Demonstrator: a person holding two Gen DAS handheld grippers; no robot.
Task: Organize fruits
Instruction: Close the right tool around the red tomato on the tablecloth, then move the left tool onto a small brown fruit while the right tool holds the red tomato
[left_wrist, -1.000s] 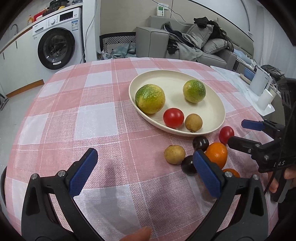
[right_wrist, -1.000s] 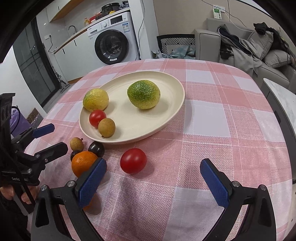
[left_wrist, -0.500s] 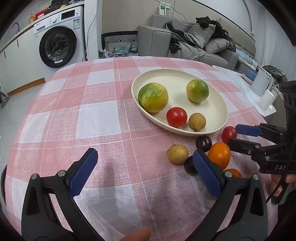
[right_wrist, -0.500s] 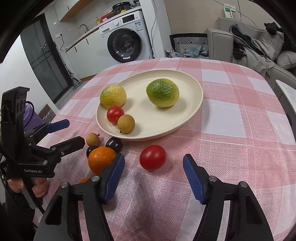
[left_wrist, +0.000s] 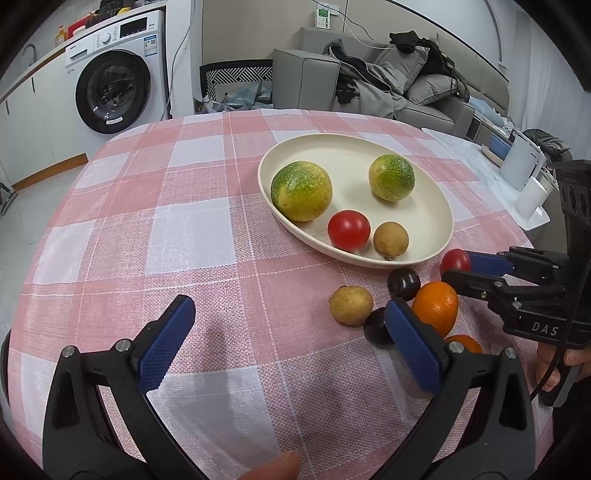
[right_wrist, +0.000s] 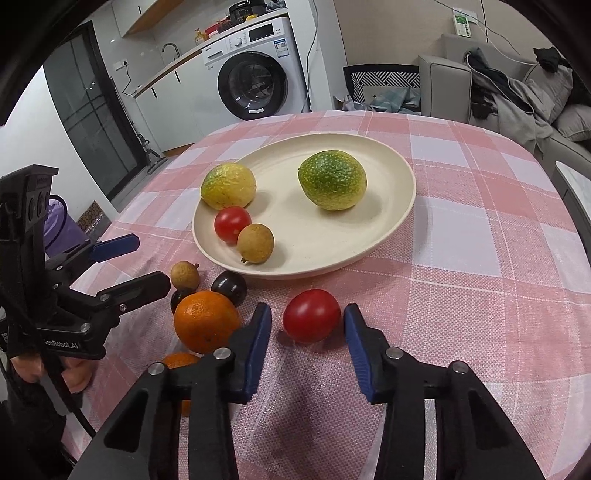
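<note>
Right tool (right_wrist: 307, 328), spread and straddling the loose tomato (right_wrist: 311, 315) at the plate's (right_wrist: 399, 221) 6 o'clock on the desk (right_wrist: 480, 295), could squirt the tomato sideways if it closes off-centre.

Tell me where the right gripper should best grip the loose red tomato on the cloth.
Across its widest middle, coming in low from the near side. The tomato is round and smooth, and the right gripper is open with one finger either side, apart from the orange.
</note>
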